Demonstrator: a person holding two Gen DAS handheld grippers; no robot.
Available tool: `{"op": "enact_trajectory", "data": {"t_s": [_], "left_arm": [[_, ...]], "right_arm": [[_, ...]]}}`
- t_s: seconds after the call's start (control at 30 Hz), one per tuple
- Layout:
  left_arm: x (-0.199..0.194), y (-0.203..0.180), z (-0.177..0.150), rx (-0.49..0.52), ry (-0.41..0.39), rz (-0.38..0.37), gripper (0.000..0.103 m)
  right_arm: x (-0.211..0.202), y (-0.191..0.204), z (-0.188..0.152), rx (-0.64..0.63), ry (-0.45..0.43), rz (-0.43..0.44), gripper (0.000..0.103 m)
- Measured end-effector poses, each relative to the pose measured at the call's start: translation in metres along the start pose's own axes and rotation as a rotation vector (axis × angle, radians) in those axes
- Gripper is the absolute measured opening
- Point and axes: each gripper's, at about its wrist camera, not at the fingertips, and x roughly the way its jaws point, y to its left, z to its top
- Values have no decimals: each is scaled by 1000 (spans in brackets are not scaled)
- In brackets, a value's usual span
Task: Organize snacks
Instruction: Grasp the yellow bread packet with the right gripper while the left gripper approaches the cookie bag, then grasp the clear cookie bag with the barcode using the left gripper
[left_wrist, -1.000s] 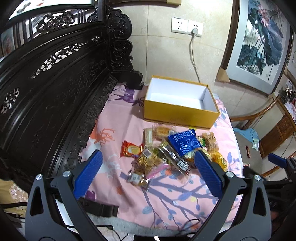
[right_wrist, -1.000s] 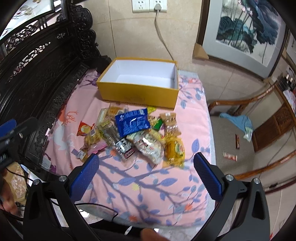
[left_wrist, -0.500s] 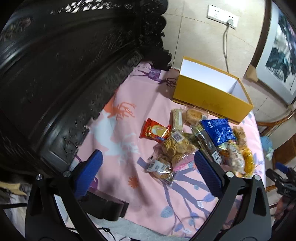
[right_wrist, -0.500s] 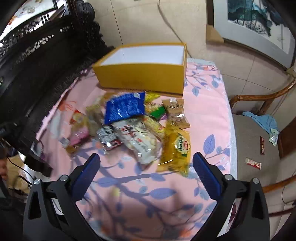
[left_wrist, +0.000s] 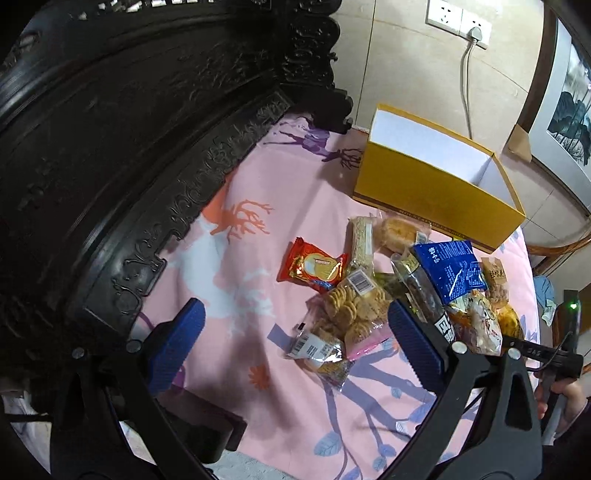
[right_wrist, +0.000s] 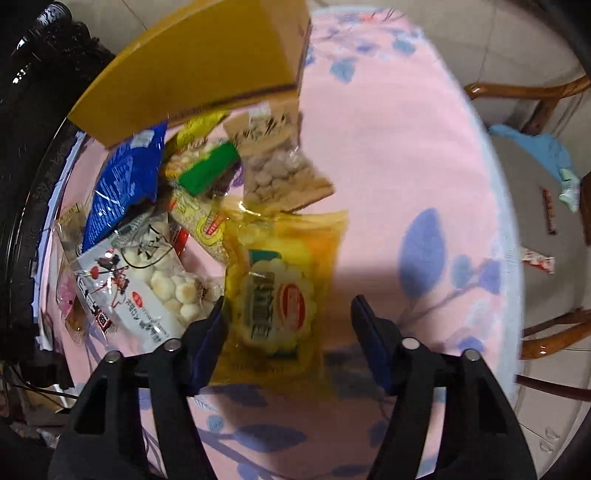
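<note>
Left view — open yellow box (left_wrist: 436, 199), right view — right tool (right_wrist: 290, 325) astride yellow packet (right_wrist: 277, 295)

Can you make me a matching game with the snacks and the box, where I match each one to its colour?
Things:
1. box
2. cookie pack
3. crinkly bag
4. small block

Colours:
a. blue
b. green
c. yellow
d. red

Pairs: 1-c, 2-d, 3-a, 4-b
</note>
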Motion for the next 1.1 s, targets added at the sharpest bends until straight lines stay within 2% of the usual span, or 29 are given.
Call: {"op": "enact_trajectory", "data": {"t_s": [0.07,0.13,0.3,0.43,0.63,0.83,0.87,0.9,1.0,1.1], "left_arm": [[10,-3,-2,20,26,-19,101],[23,-8,-6,64,55,-12,101],[48,-26,-17,129,114,-41,101],[79,-46,-18,141,190,-69,101],[117,-60,-8,30,254,-72,101],[152,-65,-8,-80,358,-99,100],[154,-67,-9,-75,353,-99,97],[155,-69,-8,-62,345,-99,88],[152,-69,-6,-33,318,-109,75],[148,-63,-7,-39,302,-126,66]], "right_arm": [[3,4,0,-28,10,15,45],[3,5,-1,-32,17,27,38],[-1,-2,-10,10,19,49,37],[-4,-7,-15,50,16,57,38],[-5,-6,-15,43,22,41,38],[-3,-3,-14,52,17,41,38],[-3,-3,-14,53,17,42,38],[-3,-4,-14,53,17,42,38],[-3,-3,-15,48,20,37,38],[-6,-5,-16,62,20,36,37]]}}
